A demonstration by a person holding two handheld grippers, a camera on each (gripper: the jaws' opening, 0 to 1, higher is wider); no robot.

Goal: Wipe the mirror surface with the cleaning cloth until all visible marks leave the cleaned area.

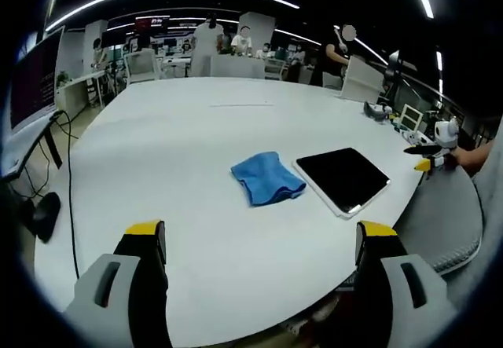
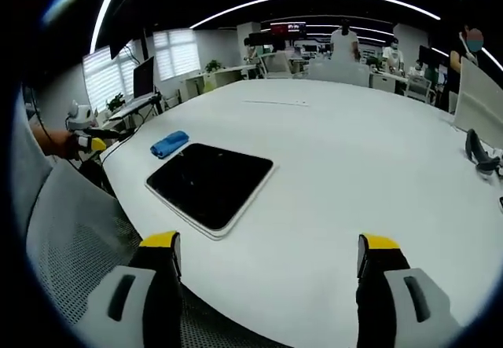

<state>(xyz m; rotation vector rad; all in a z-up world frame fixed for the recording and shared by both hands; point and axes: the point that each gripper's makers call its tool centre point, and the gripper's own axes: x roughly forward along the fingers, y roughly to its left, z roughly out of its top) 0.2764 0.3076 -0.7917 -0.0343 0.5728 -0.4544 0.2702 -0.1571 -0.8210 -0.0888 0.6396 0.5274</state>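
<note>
From the left gripper view I see my left claw (image 1: 259, 246) with its jaws spread wide apart and nothing between them, hovering over the near edge of the white counter (image 1: 181, 144). The blue cleaning cloth (image 1: 267, 177) lies crumpled on the counter, just beside the mirror (image 1: 342, 178), a dark flat rectangle with a pale border that sits close to the counter's right edge (the two look barely apart, though I cannot tell whether they touch).

In the right gripper view my right claw (image 2: 267, 258) is likewise wide open and empty, above the counter's near edge. Here the mirror (image 2: 211, 183) lies toward the left edge of the counter (image 2: 346, 152), with the cleaning cloth (image 2: 169, 144) beyond its far left corner. A mesh chair back (image 2: 71, 238) stands at the counter's near left edge.
</note>
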